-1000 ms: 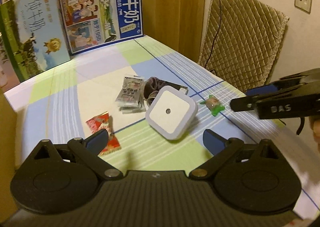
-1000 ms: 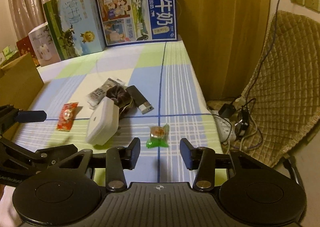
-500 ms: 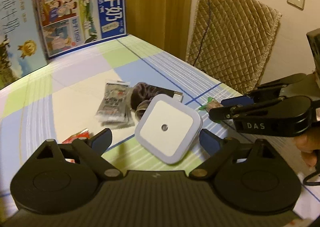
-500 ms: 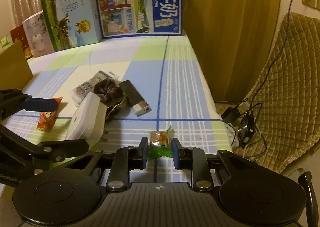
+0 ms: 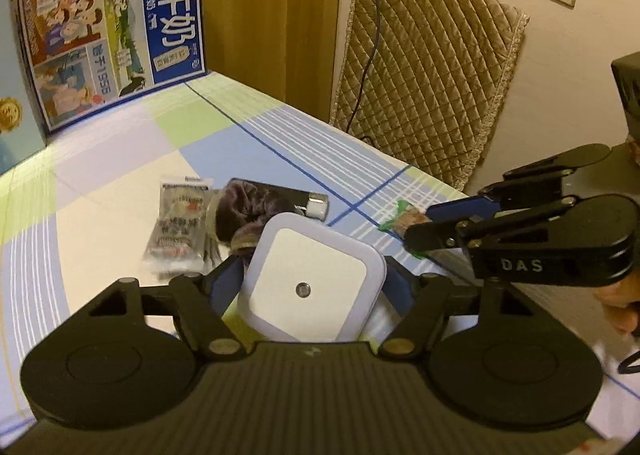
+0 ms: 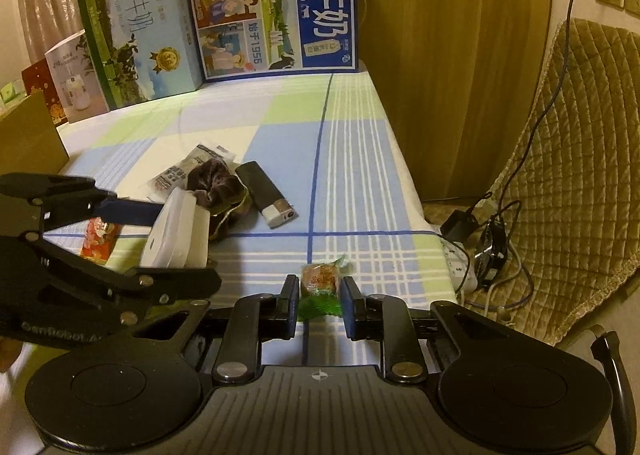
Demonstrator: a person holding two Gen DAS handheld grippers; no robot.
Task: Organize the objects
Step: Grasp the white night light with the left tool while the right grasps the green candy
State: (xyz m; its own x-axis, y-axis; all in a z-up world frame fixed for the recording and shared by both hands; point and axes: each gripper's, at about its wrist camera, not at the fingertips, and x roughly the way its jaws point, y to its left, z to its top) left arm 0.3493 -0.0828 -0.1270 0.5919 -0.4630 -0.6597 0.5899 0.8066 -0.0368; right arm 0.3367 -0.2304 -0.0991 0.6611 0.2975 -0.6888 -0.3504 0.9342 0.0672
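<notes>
Left gripper point(image 5: 314, 281): jaws, just closing, bracket the white square night light point(image 5: 308, 279), pads at its sides. Right gripper point(image 6: 320, 305): clamped on the green-wrapped candy point(image 6: 322, 287).

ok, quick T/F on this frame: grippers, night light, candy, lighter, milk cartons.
1. The right gripper is shut on the green-wrapped candy. True.
2. The left gripper has the white night light between its fingers. True; its jaws have just been closing.
3. The black lighter lies on the quilted chair. False: it lies on the checked tablecloth.
4. The milk cartons lie flat. False: they stand upright at the far edge.
</notes>
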